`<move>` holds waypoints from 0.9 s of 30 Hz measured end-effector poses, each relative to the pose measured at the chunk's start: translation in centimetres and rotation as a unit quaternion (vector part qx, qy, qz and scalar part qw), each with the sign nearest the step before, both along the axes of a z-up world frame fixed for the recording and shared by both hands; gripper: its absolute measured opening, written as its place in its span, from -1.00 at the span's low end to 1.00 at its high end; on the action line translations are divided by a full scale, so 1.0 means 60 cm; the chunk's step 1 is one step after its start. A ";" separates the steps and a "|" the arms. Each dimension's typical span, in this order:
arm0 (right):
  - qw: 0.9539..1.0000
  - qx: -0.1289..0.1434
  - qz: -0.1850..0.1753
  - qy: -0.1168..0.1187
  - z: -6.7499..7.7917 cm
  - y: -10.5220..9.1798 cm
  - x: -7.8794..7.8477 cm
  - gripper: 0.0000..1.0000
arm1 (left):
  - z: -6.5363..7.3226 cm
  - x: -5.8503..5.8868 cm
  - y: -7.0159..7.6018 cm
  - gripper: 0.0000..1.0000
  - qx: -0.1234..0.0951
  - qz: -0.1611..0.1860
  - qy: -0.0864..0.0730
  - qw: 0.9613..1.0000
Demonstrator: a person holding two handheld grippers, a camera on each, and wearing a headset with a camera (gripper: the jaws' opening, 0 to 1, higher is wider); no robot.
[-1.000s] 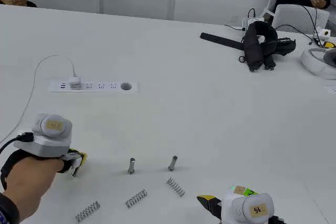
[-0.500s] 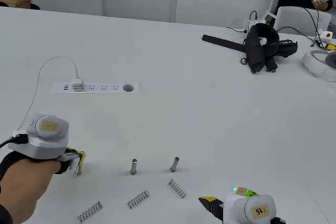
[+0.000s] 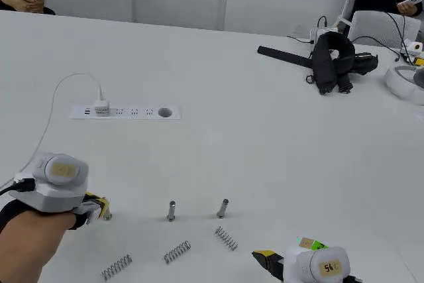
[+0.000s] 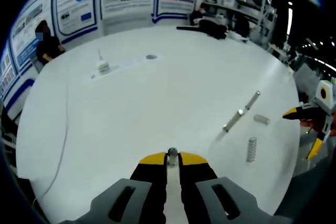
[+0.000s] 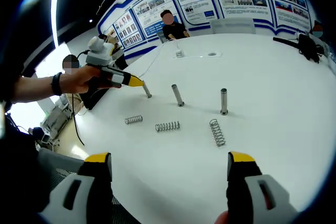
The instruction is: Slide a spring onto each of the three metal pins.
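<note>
**Head view.** We see the left gripper (image 3: 101, 209) near the lower left of the white table (image 3: 265, 137), carried in a hand (image 3: 30, 246). Its yellow-tipped jaws are closed on the left pin (image 3: 107, 215). We cannot tell whether that pin's foot rests on the table. The middle pin (image 3: 171, 211) and the right pin (image 3: 223, 208) stand upright to its right, apart from each other. Three springs lie flat on the table, nearer the person than the pins: the left spring (image 3: 116, 267), the middle spring (image 3: 177, 252) and the right spring (image 3: 225, 238). Each spring is apart from every pin. The right gripper (image 3: 285, 258) sits at the bottom edge, to the right of the right spring. From this view we cannot tell how its jaws stand. A power strip (image 3: 126, 112) lies farther back on the table, and a black headset (image 3: 334, 57) lies at the far right.

**Left gripper view.** The two jaws meet on the left pin, and its round top shows between the yellow tips. The middle pin and the right pin stand off to the right, with two springs lying near them. The right gripper is at the right edge with its jaws spread.

**Right gripper view.** The right gripper's jaws stand wide apart and hold nothing. The three springs lie on the table ahead of them. The three pins stand in a row just behind the springs, all bare. The left gripper reaches in from the left and clamps the left pin.
</note>
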State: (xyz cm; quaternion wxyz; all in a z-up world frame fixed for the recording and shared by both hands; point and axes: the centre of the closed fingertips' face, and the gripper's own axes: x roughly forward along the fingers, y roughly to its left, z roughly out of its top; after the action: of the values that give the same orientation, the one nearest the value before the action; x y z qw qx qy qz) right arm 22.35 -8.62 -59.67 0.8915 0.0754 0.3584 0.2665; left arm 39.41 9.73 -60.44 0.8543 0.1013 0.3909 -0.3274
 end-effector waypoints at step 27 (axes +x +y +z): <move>1.000 0.001 0.000 0.002 0.001 0.000 -0.002 0.84 | 0.001 -0.030 -0.002 -0.85 0.028 -0.037 -0.019 0.999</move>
State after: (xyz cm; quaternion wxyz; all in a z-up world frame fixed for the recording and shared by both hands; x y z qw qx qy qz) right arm 22.21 -8.63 -59.63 0.8907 0.0770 0.3597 0.2671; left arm 37.64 9.61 -60.37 0.8457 0.1461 0.3794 -0.3457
